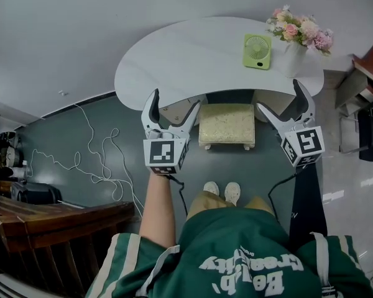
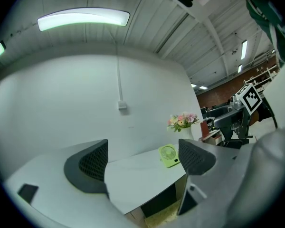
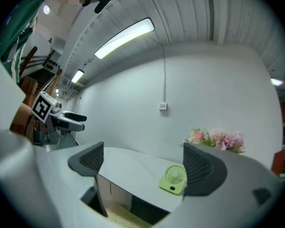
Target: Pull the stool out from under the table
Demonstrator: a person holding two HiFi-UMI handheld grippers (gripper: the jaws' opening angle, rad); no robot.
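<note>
- Head view showed the left gripper point(image 1: 176, 100) and right gripper point(image 1: 280, 96) raised side by side, one at each side of the stool point(image 1: 227, 124), neither touching it.
- Left gripper view: left gripper point(image 2: 142, 161) had its jaws wide apart with nothing between them; only the tabletop and fan showed past the gap.
- Right gripper view: right gripper point(image 3: 145, 164) was also spread wide and gripped nothing.
- Stool stood on the floor just ahead of the person's shoes point(image 1: 222, 190), in the recess of the curved white table point(image 1: 193, 54).
- Nearly the whole beige cushion was in plain sight in front of the tabletop's edge, and two white front legs were visible.
- The stool's rear edge met the table's front edge; I could not tell whether a strip was tucked under.
- Each gripper view caught only a sliver of cushion point(image 2: 157, 218) point(image 3: 118, 218) below the tabletop.
- Progress judgement: the stool lay largely clear of the table, as the task wants. At most a short pull toward the person looked left, if any. Open, empty grippers fit either a release after pulling or a reach for a further tug.
- Stool's seat was rectangular, with its long axis running left to right across the person, parallel to the table's front edge. A long side faced the shoes.
- Farther out, a green desk fan point(image 1: 257, 50) and a vase of pink flowers point(image 1: 300, 31) stood on the table's right part, well apart from the stool.
- A white cable point(image 1: 99, 160) lay on the floor to the left.
</note>
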